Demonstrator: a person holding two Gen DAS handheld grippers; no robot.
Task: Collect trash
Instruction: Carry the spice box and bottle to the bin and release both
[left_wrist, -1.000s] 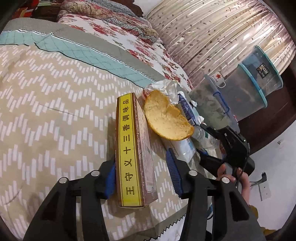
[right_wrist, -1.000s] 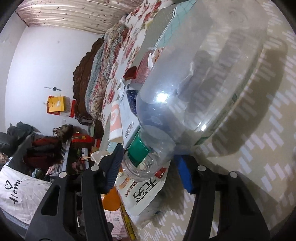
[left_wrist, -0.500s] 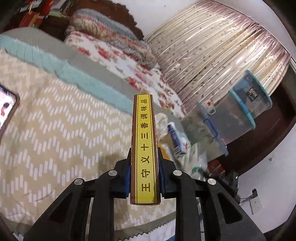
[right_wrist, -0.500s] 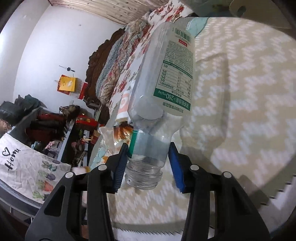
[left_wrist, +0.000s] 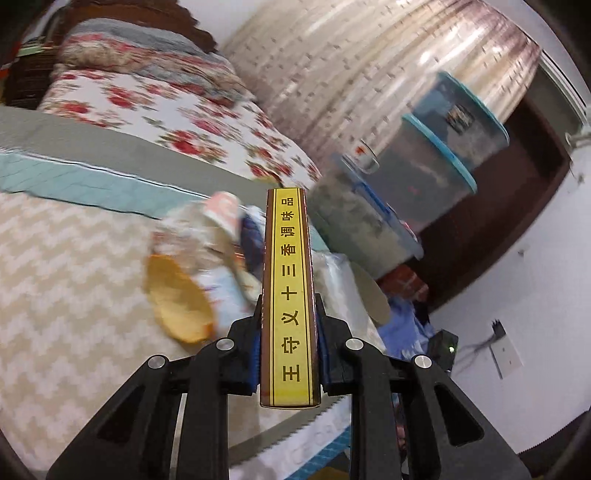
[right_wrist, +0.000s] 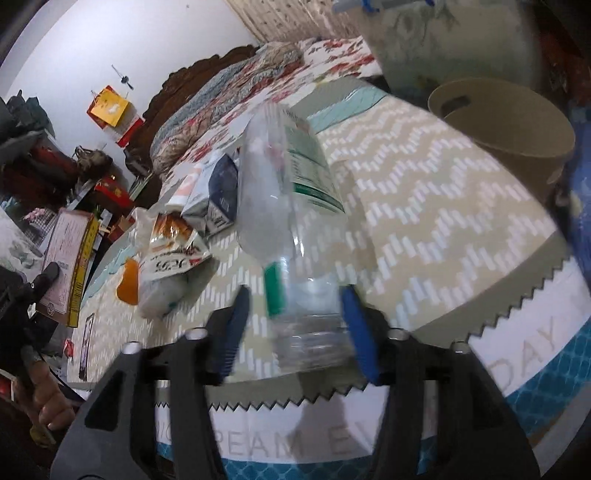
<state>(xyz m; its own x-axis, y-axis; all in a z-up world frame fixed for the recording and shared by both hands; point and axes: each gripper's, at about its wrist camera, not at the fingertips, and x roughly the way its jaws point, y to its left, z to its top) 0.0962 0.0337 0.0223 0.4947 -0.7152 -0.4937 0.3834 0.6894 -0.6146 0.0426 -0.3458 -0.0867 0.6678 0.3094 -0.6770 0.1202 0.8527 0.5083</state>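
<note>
Lifted clear of the bed (left_wrist: 70, 295) since a second ago, the yellow-edged box (left_wrist: 290, 295) now hangs in the left gripper (left_wrist: 289, 354), whose blue pads press its two broad faces. Its long axis runs straight away from the camera, yellow spine up, far end toward the stacked storage tubs (left_wrist: 436, 173).

Below and left of it, on the zigzag blanket, lie a curved orange peel (left_wrist: 177, 306) and a blurred heap of wrappers (left_wrist: 218, 236).

At the right gripper (right_wrist: 295, 328) the jaws have just been opening: the clear plastic bottle (right_wrist: 288, 206) sits between the blue pads, the right pad seems to be against its neck and the left pad stands off it with a gap. Whether it is still gripped cannot be told through the blur. It points neck-first toward the camera, base tilted up and away, its green label band near the jaws.

Left of the bottle sit a crumpled snack bag (right_wrist: 170, 258) and a small dark-blue carton (right_wrist: 221, 192).

A tan waste bin (right_wrist: 517, 129) stands at the far right, beyond the bed's edge.

A hand (right_wrist: 44, 398) shows at the near left.
</note>
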